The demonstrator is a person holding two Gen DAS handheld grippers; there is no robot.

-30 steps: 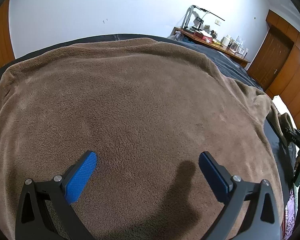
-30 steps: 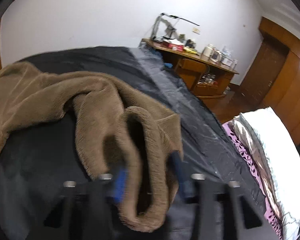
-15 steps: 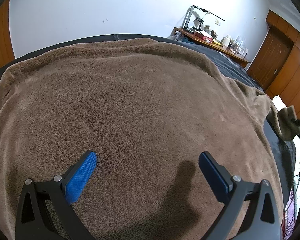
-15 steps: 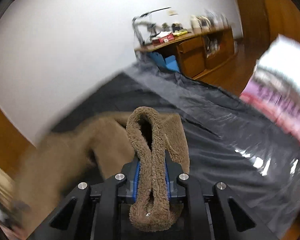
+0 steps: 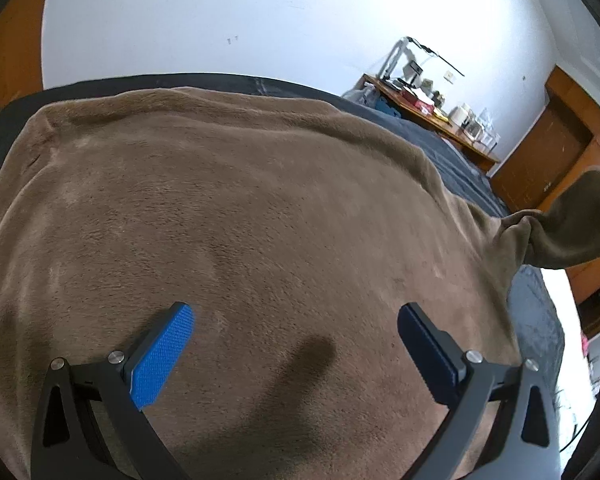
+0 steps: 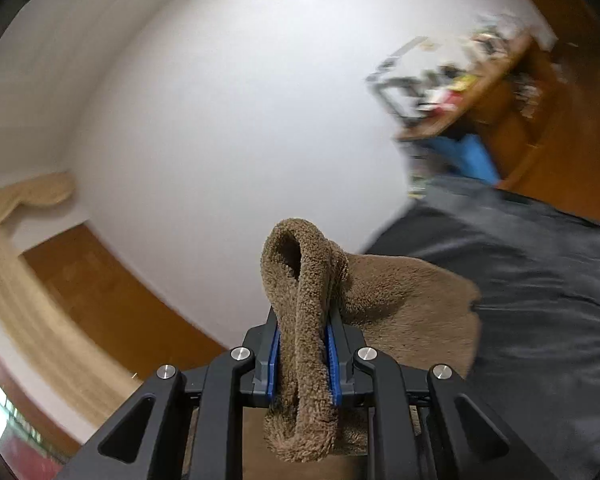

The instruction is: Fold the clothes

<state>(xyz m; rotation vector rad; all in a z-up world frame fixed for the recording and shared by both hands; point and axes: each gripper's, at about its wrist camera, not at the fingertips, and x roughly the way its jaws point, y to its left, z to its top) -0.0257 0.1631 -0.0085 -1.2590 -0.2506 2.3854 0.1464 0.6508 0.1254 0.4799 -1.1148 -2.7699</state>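
We see a brown fleece garment (image 5: 240, 220) spread flat over a bed with a dark cover (image 5: 456, 152). It fills most of the left wrist view, and its far edge lies just before the far border of the bed. At the right side one corner of the garment (image 5: 572, 220) is lifted off the bed and hangs in the air, pulled up toward the right edge of the view.

In the right wrist view this same brown fleece garment (image 6: 304, 320) sits between the blue pads of the right gripper (image 6: 303, 354). Its jaws are closed on a doubled fold of the fabric, which loops up above the pads and hangs down under them. The rest of the cloth drops to the right, toward the dark bed cover (image 6: 540, 300).

The left gripper (image 5: 294, 340) hovers over the near part of the flat garment. Its jaws stand wide apart and nothing is between them; one shadow of a finger falls on the fleece below.

Beyond the bed there is a white wall (image 5: 260, 20). At the far right we see a wooden desk (image 5: 432, 116) with small things on it, too small to name, and next to it wooden wardrobe doors (image 5: 548, 160).
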